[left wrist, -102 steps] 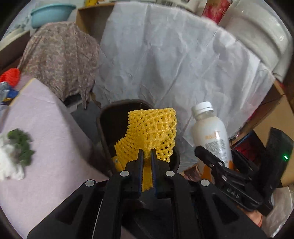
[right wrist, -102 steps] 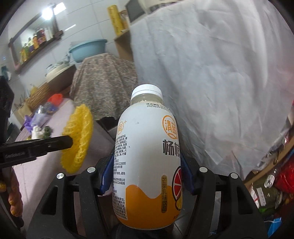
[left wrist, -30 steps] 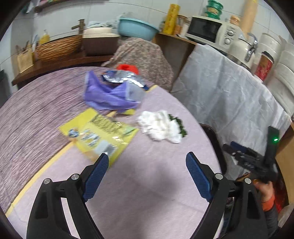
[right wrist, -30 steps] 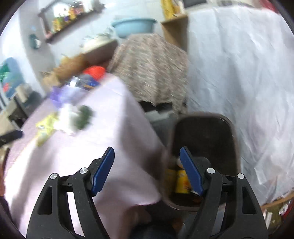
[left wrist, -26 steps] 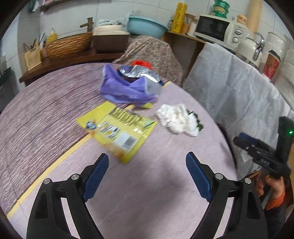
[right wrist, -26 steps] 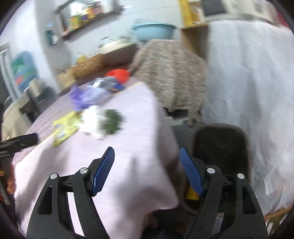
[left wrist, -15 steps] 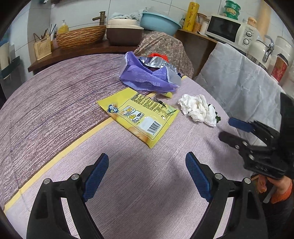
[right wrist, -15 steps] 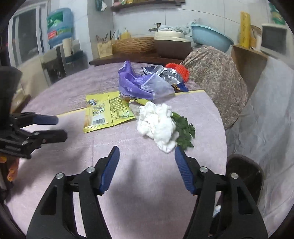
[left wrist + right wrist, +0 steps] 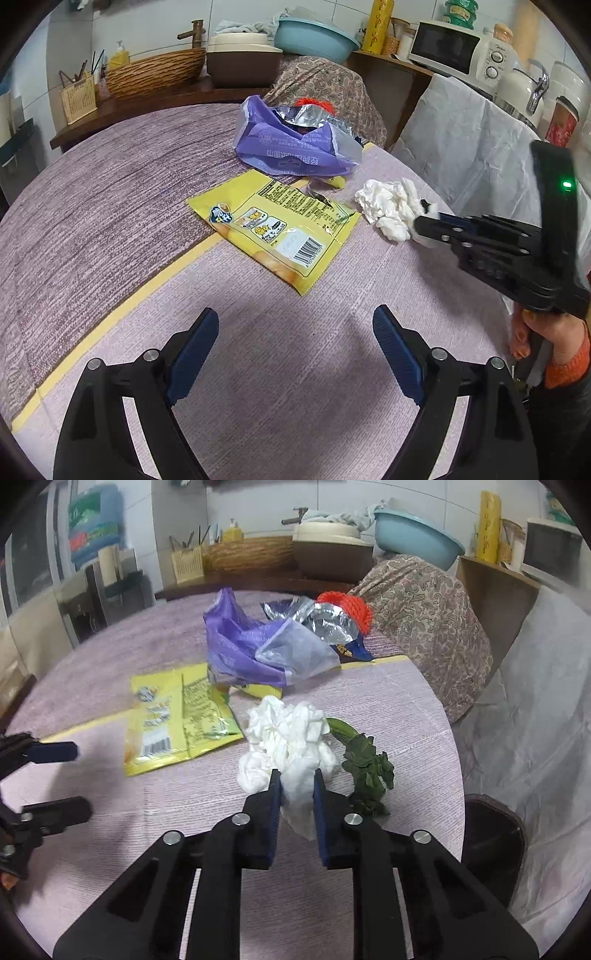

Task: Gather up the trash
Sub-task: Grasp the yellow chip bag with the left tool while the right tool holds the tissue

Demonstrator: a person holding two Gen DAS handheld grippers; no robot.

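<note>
The right claw (image 9: 297, 786) is pinching the near end of the crumpled white tissue wad (image 9: 288, 734), its blue-padded fingers (image 9: 275, 794) pressing in on both sides; the wad is lying on the round counter covered in mauve woven cloth (image 9: 369, 701), just beside a limp green leafy stalk (image 9: 365, 764) on its right. The left claw (image 9: 295, 336) is hanging released above the near part of the counter, gripping nothing; the flat yellow snack packet with a barcode (image 9: 280, 229) is lying ahead of it. Behind the packet, a crumpled purple plastic bag (image 9: 291, 147) is resting against a torn silver foil wrapper (image 9: 325, 622) and a piece of red foam netting (image 9: 347, 609). A dark brown bin (image 9: 495, 834) is standing below the counter's right edge.
</note>
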